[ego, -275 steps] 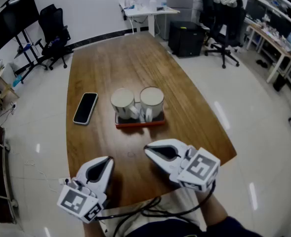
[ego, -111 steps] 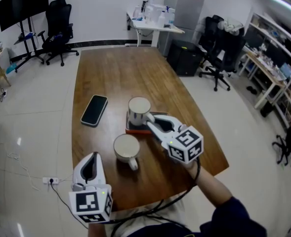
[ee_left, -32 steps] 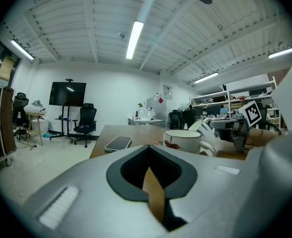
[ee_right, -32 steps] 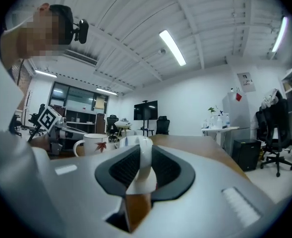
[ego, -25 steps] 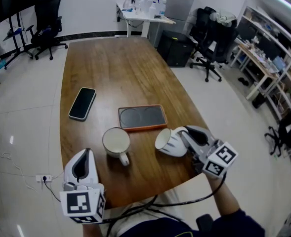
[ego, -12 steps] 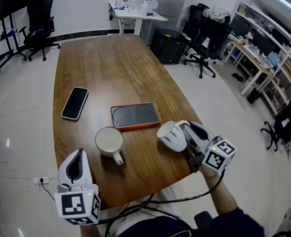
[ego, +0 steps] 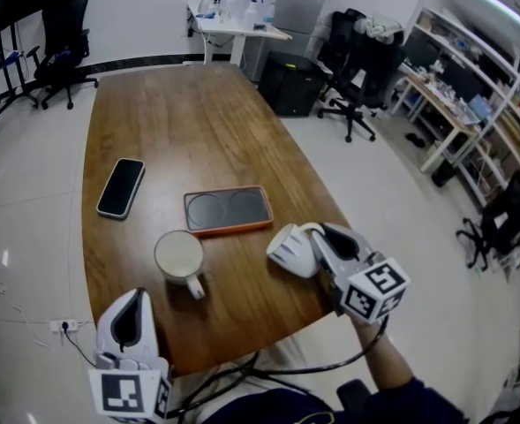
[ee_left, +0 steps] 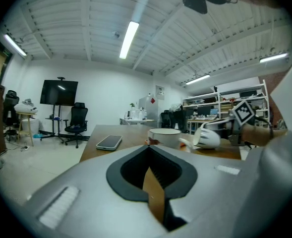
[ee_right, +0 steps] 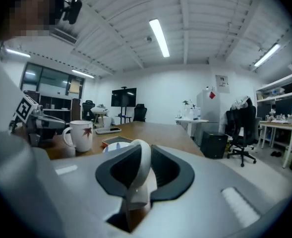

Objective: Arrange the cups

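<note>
An orange-rimmed tray (ego: 229,210) lies empty in the middle of the wooden table (ego: 189,131). One white cup (ego: 178,256) stands upright on the table in front of the tray's left end, handle toward me; its leaf print shows in the right gripper view (ee_right: 80,135). My right gripper (ego: 311,241) is shut on the handle (ee_right: 140,170) of a second white cup (ego: 288,250), which is tipped on its side near the table's right edge. My left gripper (ego: 136,297) is shut and holds nothing, near the front edge, behind and left of the upright cup (ee_left: 164,137).
A black phone (ego: 121,187) lies on the table left of the tray. Office chairs (ego: 361,56), a black cabinet (ego: 286,82), a white side table (ego: 233,16) and shelves (ego: 471,104) stand around the far end and right side.
Both cups stood on the tray at first; both are off it now. Over the last second the right gripper has carried the tipped cup slightly rightward, away from the tray.
</note>
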The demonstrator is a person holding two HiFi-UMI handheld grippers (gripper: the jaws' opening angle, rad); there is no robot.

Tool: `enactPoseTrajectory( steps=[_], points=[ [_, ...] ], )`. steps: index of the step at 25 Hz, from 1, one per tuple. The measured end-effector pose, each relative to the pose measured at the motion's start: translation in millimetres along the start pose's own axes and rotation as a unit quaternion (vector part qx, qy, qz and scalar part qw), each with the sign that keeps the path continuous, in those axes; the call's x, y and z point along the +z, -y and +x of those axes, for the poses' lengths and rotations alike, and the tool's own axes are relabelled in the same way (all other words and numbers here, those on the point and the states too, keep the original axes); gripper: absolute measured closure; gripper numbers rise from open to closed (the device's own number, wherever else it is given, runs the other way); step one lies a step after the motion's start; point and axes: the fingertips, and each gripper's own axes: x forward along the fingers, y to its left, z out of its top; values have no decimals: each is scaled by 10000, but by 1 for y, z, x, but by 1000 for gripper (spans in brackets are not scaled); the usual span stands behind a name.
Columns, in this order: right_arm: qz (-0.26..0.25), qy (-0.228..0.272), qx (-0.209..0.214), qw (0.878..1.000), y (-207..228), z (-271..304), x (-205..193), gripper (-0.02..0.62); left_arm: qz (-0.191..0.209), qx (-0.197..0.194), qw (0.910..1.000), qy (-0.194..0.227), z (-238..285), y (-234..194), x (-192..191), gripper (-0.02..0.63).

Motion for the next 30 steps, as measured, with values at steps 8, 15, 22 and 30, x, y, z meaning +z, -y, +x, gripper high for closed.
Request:
enactPoseTrajectory(
  steps=[8,15,22,30],
  points=[
    [950,732,1103,9866,-17,0,7,543,-1771,-2655,9420,-1041,22,163,-20,603],
    [1552,1440,1748,9616,-19,-35,34,538,-2465,-2747,9254,-856,84,198,-2,454],
    [1979,1602,2316,9389,-19,-44,39,537,-2321,-3193,9186,160,100,214,23,287],
    [796,536,2459,9645,-22,-42,13,537,-866,-3001,9493,-355,104,218,6,287]
  ],
)
